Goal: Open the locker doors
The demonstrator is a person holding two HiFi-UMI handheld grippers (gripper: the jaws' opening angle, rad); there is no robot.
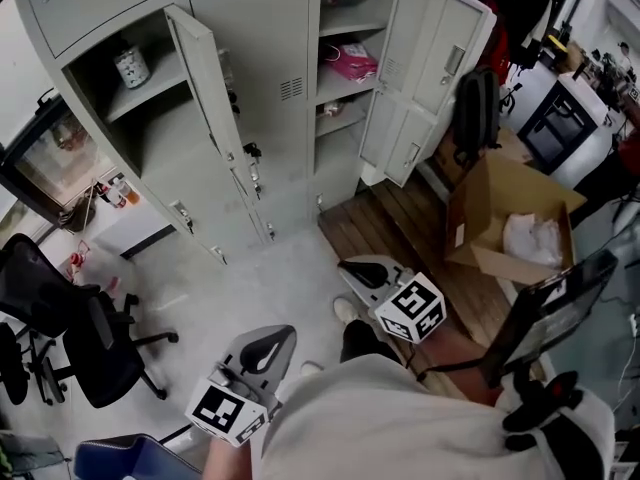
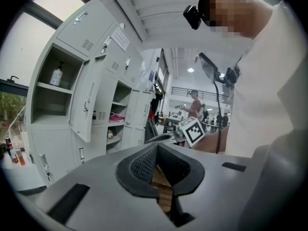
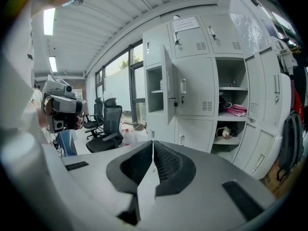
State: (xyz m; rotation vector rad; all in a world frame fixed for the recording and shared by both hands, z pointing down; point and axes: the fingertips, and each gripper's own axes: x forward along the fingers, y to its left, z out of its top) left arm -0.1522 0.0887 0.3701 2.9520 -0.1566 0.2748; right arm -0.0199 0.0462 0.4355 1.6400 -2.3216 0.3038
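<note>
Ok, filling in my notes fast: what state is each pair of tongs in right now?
Left tongs: closed, holding nothing.
Right tongs: closed, holding nothing.

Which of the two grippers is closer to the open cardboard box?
Right. The right gripper is left of the cardboard box; the left gripper is farther left, nearer the office chair.

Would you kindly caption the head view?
Grey lockers, several doors open; left gripper and right gripper hang clear of them, jaws shut.
</note>
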